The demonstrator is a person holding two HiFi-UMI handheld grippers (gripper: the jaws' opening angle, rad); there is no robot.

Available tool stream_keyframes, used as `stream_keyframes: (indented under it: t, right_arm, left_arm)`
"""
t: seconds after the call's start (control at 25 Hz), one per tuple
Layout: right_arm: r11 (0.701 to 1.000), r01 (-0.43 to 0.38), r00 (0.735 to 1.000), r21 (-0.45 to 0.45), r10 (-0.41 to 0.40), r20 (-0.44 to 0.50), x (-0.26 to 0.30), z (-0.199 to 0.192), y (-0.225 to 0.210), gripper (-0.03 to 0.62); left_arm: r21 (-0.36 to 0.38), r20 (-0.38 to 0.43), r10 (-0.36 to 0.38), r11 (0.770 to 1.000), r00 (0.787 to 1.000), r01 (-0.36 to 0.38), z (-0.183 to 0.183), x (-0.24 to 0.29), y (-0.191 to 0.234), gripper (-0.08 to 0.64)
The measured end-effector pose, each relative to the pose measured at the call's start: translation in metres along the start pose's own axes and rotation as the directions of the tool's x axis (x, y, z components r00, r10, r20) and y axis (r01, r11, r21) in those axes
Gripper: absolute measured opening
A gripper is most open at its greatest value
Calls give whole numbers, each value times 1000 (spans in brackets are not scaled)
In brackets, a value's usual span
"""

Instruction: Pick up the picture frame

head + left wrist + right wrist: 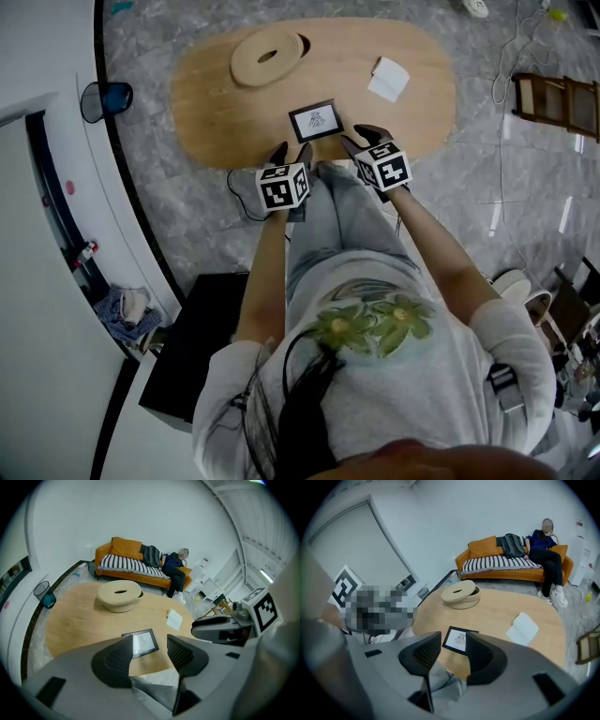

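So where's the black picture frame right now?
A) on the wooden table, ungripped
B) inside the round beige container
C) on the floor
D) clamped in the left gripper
A: the picture frame sits on the wooden table, ahead of the left gripper and right gripper, both open and empty.

Bench (206,103): one.
Items on the bench: one picture frame (315,120), one round bowl (270,56), one white paper (388,79).
Grippers: two, namely one left gripper (292,152) and one right gripper (361,139), each with two jaws.
Floor items: one bin (105,98), one sofa (124,564).
People: two, namely one operator (375,366) and one seated person (541,545).
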State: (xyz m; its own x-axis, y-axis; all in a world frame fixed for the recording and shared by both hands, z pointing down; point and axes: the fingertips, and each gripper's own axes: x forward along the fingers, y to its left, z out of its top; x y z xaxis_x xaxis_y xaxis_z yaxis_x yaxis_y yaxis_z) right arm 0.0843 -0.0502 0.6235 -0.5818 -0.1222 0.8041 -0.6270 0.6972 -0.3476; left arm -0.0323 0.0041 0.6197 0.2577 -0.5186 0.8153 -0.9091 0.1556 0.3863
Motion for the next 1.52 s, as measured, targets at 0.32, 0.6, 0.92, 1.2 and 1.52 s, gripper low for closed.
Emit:
stream_keyframes:
  t: [0.32,0.6,0.92,1.2,1.52]
  right_arm:
    - [1000,12,999,13,-11,-35,24,-13,-10,152]
    - [999,32,998,26,-30,-59,51,-25,-21,157]
    - [999,38,996,29,-35,-85,80,-42,-34,158]
    - [999,35,994,15,-33,-108,102,-51,-39,158]
    - [999,32,992,4,-31,-119,121,-62,-44,161]
  left_arm:
    - [3,-30,2,1000,1000,-2,-14,24,15,227]
    - [14,-70,1,1000,998,0,-26,54,31,232]
    - [25,-86,3,1000,996,-1,-35,81,46,232]
    - [14,-96,-3,1000,995,4,-45,98,57,232]
    - [20,-118,2,1000,993,0,-60,118,65,231]
